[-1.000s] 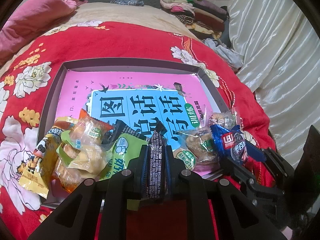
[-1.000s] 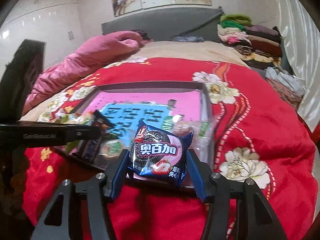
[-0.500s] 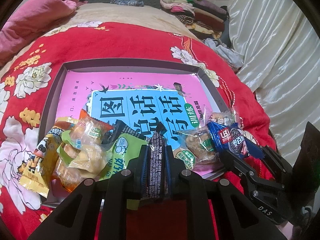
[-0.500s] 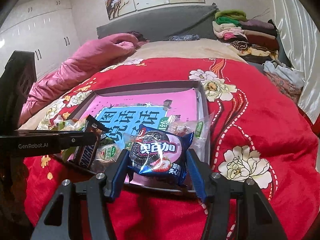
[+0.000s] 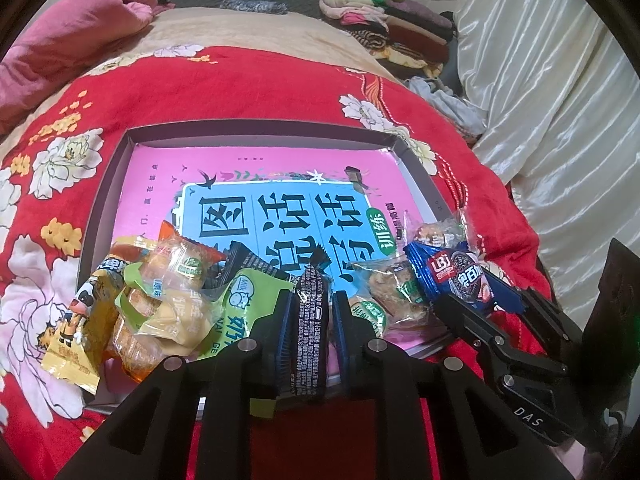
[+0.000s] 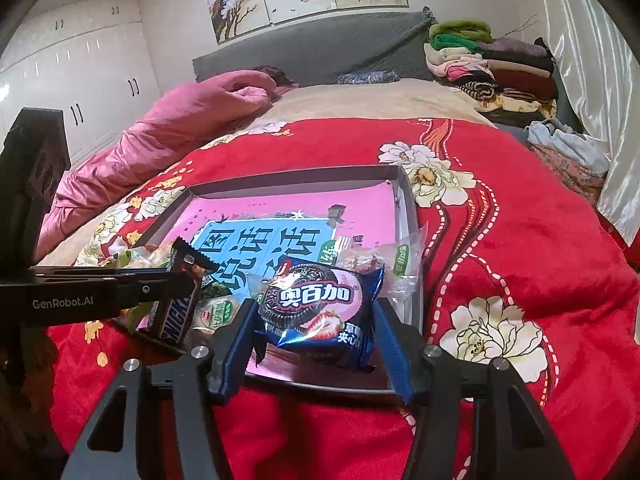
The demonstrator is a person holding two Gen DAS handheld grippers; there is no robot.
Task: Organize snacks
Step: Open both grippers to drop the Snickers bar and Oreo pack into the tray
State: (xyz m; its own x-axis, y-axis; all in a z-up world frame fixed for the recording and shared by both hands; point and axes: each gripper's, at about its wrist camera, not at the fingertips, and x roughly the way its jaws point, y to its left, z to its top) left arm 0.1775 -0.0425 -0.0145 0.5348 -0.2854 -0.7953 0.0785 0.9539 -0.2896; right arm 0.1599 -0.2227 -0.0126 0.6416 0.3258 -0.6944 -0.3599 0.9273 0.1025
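A shallow grey box point(image 5: 256, 128) with a pink and blue book cover inside lies on the red flowered bedspread. Several snack packets point(image 5: 168, 300) are piled at its near edge. My left gripper point(image 5: 311, 308) is shut on a black chocolate bar point(image 5: 310, 332), held on edge above the box's near rim; the bar also shows in the right wrist view point(image 6: 176, 300). My right gripper point(image 6: 316, 320) is shut on a blue cookie packet point(image 6: 320, 308) over the box's near right corner; the packet shows in the left wrist view point(image 5: 452, 276).
The box's far half shows only the book cover point(image 6: 288, 216). A pink quilt point(image 6: 168, 128) lies at the far left of the bed. Folded clothes point(image 6: 492, 64) are stacked at the far right. White curtains point(image 5: 560, 92) hang along the right side.
My right gripper has carried the blue cookie packet forward and lower, over the box's near right corner. My left gripper and its bar have barely moved.
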